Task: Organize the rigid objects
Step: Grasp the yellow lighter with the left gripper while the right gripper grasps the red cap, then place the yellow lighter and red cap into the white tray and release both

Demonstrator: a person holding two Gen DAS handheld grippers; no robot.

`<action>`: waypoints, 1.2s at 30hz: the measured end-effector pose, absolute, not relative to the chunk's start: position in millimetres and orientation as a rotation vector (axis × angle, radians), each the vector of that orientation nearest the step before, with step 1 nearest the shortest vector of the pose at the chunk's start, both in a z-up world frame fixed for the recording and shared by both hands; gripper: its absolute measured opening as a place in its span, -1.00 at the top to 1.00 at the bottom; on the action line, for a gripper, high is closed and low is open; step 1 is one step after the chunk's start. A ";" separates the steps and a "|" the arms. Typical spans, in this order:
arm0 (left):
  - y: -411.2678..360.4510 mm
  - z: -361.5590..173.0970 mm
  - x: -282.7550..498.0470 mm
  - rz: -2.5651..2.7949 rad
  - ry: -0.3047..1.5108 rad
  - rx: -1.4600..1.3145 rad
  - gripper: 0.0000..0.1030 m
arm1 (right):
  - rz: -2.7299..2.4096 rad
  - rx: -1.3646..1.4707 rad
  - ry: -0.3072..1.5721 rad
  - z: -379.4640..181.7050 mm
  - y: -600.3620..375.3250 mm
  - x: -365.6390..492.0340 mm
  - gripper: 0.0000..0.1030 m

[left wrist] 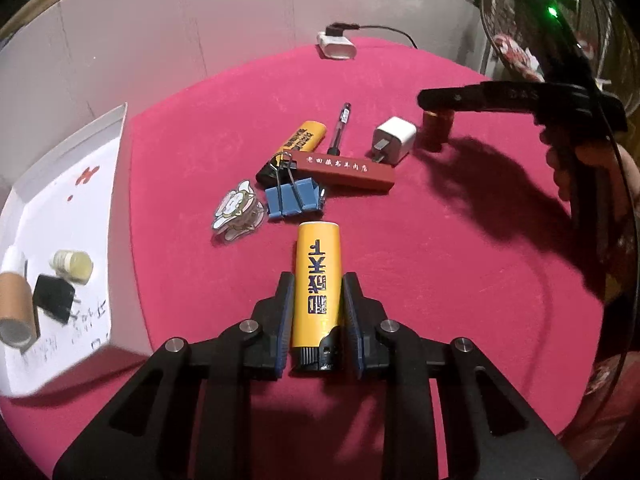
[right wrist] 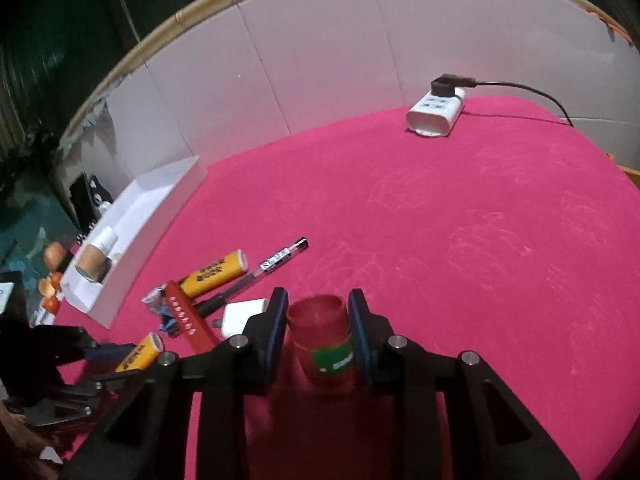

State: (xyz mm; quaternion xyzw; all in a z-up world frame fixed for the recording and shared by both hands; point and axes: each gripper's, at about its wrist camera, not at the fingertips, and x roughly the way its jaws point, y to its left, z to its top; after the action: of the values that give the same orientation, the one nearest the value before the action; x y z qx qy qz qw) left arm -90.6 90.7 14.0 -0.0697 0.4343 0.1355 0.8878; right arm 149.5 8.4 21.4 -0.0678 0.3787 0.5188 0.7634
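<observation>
My left gripper point(left wrist: 317, 284) is shut on a yellow lighter point(left wrist: 317, 280) and holds it just above the red cloth; it also shows in the right wrist view point(right wrist: 140, 354). My right gripper point(right wrist: 318, 302) is shut on a small red bottle point(right wrist: 324, 336) with a green label, which also shows in the left wrist view point(left wrist: 436, 128). On the cloth lie a second yellow lighter point(left wrist: 298, 144), a pen point(left wrist: 340, 126), a red bar point(left wrist: 340, 170), a white charger point(left wrist: 394, 138), a blue binder clip point(left wrist: 294, 200) and a cartoon charm point(left wrist: 236, 210).
A white tray point(left wrist: 116, 152) at the left holds a cardboard tube point(left wrist: 14, 308), a black plug point(left wrist: 54, 298) and a small jar point(left wrist: 74, 266). A white power strip point(right wrist: 436, 114) with a black cable sits at the far edge. A fan stands at the right point(left wrist: 516, 24).
</observation>
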 end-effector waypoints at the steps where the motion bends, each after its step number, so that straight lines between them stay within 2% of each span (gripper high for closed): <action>1: 90.3 15.7 -91.5 0.282 0.894 -0.152 0.54 | 1.127 -0.145 0.823 22.1 6.8 149.4 0.44; 8: 95.7 33.5 -92.3 0.303 0.821 -0.201 0.54 | 1.091 -0.125 0.814 23.0 0.8 146.6 0.44; 17: 116.2 80.7 -113.0 0.428 0.681 -0.206 0.54 | 1.190 -0.092 0.667 77.6 -0.6 112.2 0.44; 23: 138.7 88.5 -138.1 0.561 0.640 -0.244 0.54 | 1.319 -0.129 0.584 109.0 29.5 76.1 0.44; 36: 197.2 94.1 -191.8 0.820 0.586 -0.303 0.54 | 1.526 -0.220 0.563 128.1 111.6 17.2 0.44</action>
State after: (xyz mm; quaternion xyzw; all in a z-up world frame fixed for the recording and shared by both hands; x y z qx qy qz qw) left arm -191.8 197.2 94.1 -0.1444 0.2797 0.3913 0.8647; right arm 17.2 111.6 128.1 -0.0981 0.2510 0.6803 0.6815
